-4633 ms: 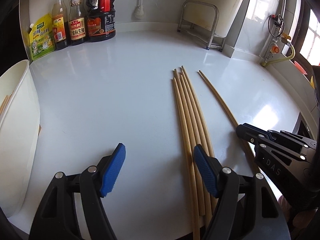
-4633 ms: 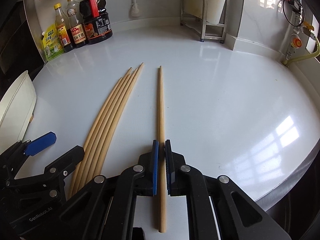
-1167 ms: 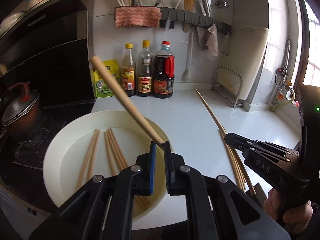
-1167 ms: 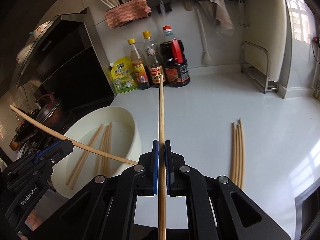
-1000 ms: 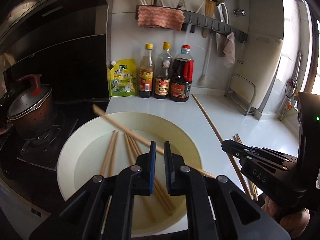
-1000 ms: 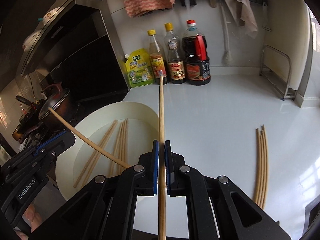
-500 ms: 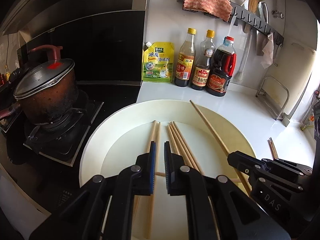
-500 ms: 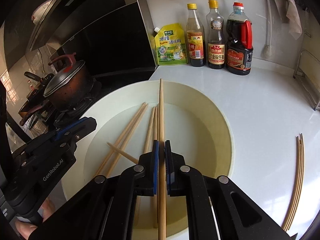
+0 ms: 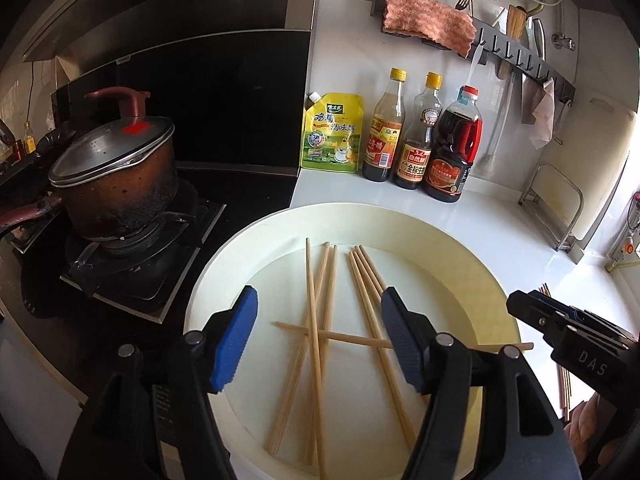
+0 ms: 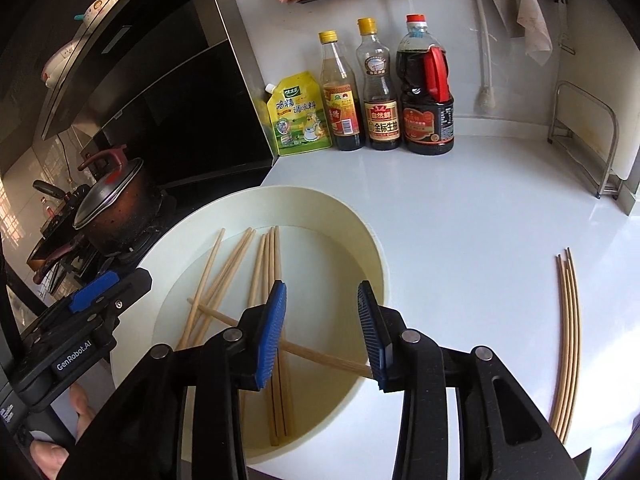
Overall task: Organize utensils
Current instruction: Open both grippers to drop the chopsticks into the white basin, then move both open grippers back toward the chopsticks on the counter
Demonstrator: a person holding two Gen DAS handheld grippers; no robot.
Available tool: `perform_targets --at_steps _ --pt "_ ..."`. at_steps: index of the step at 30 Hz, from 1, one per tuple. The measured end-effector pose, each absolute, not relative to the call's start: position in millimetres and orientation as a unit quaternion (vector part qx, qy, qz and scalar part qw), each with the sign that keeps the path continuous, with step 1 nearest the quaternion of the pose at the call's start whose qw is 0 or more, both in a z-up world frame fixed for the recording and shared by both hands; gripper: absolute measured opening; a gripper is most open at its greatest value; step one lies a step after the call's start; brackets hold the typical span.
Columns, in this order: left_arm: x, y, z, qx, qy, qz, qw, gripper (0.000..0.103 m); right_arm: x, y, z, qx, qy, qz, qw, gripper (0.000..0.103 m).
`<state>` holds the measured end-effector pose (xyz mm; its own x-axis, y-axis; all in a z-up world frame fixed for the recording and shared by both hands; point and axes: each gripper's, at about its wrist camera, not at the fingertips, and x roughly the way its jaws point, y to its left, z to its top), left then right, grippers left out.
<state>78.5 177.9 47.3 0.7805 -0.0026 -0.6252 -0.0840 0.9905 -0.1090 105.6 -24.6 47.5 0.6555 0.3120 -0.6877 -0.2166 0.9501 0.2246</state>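
While I scan from the left, I see a pot [image 9: 114, 184] on the stove [image 9: 132, 264], dark and lidded, well apart from my work. Next comes the basin [image 9: 472, 268], a wide cream tub at the counter's left end, just beside the stove. Inside it lie the chopsticks [image 9: 316, 320]: several run lengthwise along the bottom, and 1 lies crosswise over them with its right end resting on the rim. My left gripper [image 9: 318, 336] hangs over the basin with its jaws wide apart and nothing between them. My right gripper [image 10: 321, 330] hangs over the basin's right side, jaws likewise spread and empty; the crosswise stick shows between its blue pads [image 10: 272, 334] from this angle, but neither pad presses it. Behind the basin, against the wall, stand a yellow pouch [image 10: 300, 116] and 3 bottles [image 10: 382, 96] in a row. Farther right on the white counter [image 10: 460, 220], well apart from the basin, 4 loose chopsticks [image 10: 568, 340] lie side by side, touching. At the far right stands a metal rack [image 10: 584, 136] holding a board.
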Motion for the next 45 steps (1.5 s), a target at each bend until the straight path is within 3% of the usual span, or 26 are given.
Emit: perform_targets --at_steps 4,21,31,40,45 --pt "72 173 49 -0.064 0.329 0.018 0.942 0.068 90 -40 53 0.061 0.370 0.127 0.918 0.047" --pt "43 97 57 -0.036 0.321 -0.064 0.944 0.079 25 -111 41 0.074 0.358 0.070 0.928 0.067" --pt "33 40 56 -0.008 0.324 -0.109 0.940 0.081 4 -136 40 0.036 0.354 0.039 0.934 0.067" --pt "31 -6 51 0.005 0.340 -0.139 0.930 0.081 -3 -187 36 0.079 0.374 0.012 0.924 0.067" --pt "29 -34 46 0.019 0.349 -0.154 0.924 0.087 -4 -213 31 0.096 0.378 -0.008 0.921 0.068"
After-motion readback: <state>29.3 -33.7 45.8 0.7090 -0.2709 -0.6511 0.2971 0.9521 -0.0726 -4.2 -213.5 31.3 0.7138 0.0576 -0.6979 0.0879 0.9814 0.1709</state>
